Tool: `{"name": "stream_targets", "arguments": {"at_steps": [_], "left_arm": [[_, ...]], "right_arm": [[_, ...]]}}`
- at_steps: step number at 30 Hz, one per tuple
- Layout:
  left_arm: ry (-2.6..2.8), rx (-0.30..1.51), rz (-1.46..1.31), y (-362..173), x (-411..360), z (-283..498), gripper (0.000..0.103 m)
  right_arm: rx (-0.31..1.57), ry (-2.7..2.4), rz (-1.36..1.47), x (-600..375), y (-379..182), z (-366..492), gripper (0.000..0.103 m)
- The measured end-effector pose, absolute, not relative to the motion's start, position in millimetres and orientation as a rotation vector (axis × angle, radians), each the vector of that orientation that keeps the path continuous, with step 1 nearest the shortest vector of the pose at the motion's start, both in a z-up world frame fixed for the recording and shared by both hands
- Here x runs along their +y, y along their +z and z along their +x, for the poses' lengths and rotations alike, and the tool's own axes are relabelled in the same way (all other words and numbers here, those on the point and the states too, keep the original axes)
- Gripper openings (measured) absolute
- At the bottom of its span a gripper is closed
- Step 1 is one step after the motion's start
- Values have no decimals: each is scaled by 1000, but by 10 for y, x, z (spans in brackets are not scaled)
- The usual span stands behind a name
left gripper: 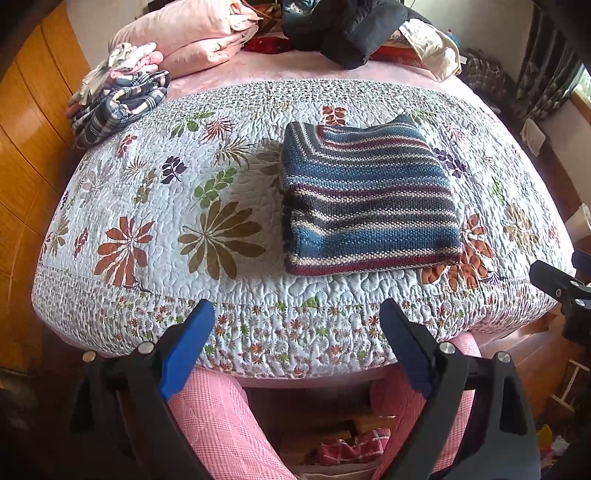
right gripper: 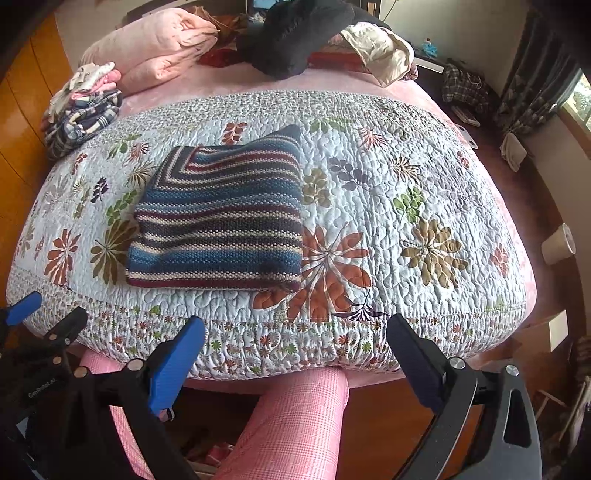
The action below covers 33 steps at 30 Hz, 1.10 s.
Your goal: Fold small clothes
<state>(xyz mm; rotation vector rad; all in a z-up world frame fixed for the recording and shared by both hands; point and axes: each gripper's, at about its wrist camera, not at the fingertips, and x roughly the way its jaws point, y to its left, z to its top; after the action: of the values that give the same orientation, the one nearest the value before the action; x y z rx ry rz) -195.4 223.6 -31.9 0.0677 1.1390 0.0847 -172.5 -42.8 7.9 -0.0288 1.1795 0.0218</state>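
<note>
folded striped sweater (left gripper: pixel 369 199) flat, stripes crosswise

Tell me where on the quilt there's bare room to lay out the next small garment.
The quilt is bare right of the folded striped sweater, out to its right edge. A narrower bare patch lies left of it, below the plaid clothes pile. The far end is crowded with pink bedding and dark clothing.

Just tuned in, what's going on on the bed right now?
A person holds two grippers back at the near edge of the bed, above their pink-trousered legs. The left gripper and right gripper are both open and empty. A striped knit sweater lies folded on the floral quilt. A heap of unfolded clothes waits at the far left corner.
</note>
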Motion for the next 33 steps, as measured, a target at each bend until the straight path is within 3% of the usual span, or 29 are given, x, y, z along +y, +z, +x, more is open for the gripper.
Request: {"name": "stream_targets", "arguments": {"at_steps": [33], "left_arm": [[99, 1169, 91, -469, 2111, -1875, 90]], "right_arm": [[1219, 21, 9, -595, -112, -1584, 99]]}}
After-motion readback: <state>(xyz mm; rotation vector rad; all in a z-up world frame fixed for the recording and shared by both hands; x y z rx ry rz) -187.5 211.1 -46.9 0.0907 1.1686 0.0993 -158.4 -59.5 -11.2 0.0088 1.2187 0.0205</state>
